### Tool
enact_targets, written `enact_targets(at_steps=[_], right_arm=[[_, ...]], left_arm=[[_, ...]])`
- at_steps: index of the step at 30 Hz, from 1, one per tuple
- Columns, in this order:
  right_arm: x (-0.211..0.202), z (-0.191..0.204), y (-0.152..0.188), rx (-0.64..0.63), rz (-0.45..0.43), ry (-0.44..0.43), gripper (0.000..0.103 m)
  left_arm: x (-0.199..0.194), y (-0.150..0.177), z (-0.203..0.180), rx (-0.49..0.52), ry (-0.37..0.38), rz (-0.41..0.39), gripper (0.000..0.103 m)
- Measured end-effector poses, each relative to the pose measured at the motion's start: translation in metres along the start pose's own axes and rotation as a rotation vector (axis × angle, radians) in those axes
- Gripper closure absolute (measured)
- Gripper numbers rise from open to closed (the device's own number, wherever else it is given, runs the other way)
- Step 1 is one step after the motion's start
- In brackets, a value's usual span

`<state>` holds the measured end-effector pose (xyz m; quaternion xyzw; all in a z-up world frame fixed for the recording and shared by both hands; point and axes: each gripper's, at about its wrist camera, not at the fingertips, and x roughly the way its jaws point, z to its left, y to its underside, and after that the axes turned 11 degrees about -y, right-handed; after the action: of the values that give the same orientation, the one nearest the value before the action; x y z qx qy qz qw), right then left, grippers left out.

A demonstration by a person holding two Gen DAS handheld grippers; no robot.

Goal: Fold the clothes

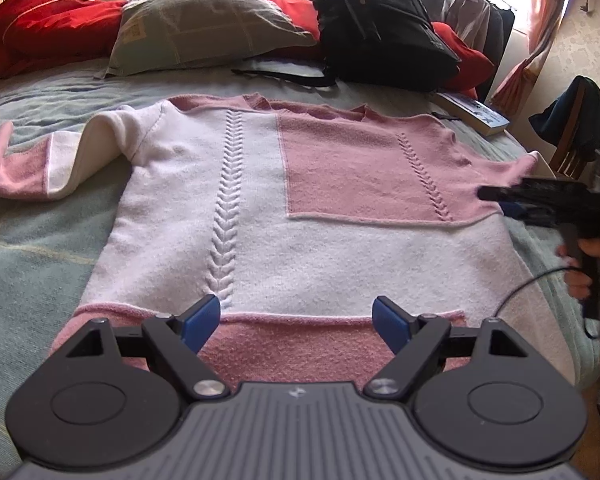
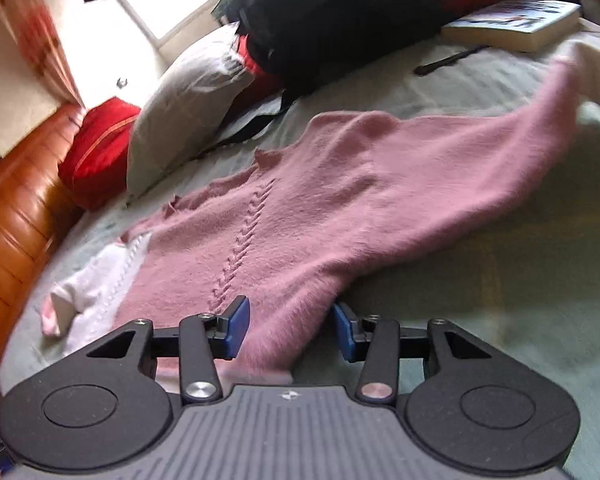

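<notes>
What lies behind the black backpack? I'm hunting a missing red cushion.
Red fabric shows at both sides of the black backpack, by the grey pillow and down its right side. Whether that is one cushion is hidden by the bag.

The sweater (image 1: 300, 208) lies flat on the bed (image 1: 40, 232), straight ahead of the left tongs (image 1: 296, 326). Beyond it sit a pillow (image 1: 204, 24) and backpack (image 1: 380, 24), a book (image 1: 474, 114) right of them. The right tongs (image 2: 290, 330) straddle the sweater's side edge.
</notes>
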<state>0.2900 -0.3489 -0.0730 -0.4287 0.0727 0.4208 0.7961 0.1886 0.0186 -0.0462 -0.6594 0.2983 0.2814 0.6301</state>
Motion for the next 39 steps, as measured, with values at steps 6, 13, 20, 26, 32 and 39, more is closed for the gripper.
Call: enact_targets(at_steps=[6, 13, 20, 26, 32, 39], right_arm=[[-0.037, 0.009, 0.031, -0.056, 0.018, 0.027, 0.062], [-0.016, 0.038, 0.054, -0.165, 0.056, 0.092, 0.062], [-0.016, 0.065, 0.064, -0.297, 0.072, 0.205, 0.090], [-0.046, 0.057, 0.062, -0.240, 0.046, 0.267, 0.091], [-0.044, 0.081, 0.050, -0.313, 0.000, 0.197, 0.089], [0.021, 0.056, 0.038, -0.295, 0.092, 0.191, 0.089]], left_arm=[[-0.002, 0.002, -0.004, 0.011, 0.010, -0.005, 0.019], [-0.008, 0.004, -0.011, 0.034, 0.018, -0.006, 0.019], [-0.011, 0.004, -0.008, 0.033, 0.006, -0.011, 0.019], [-0.012, 0.001, -0.001, 0.053, -0.005, -0.015, 0.019], [0.004, -0.034, 0.006, 0.133, 0.025, -0.056, 0.018], [0.083, -0.074, 0.036, 0.128, 0.015, -0.023, 0.018]])
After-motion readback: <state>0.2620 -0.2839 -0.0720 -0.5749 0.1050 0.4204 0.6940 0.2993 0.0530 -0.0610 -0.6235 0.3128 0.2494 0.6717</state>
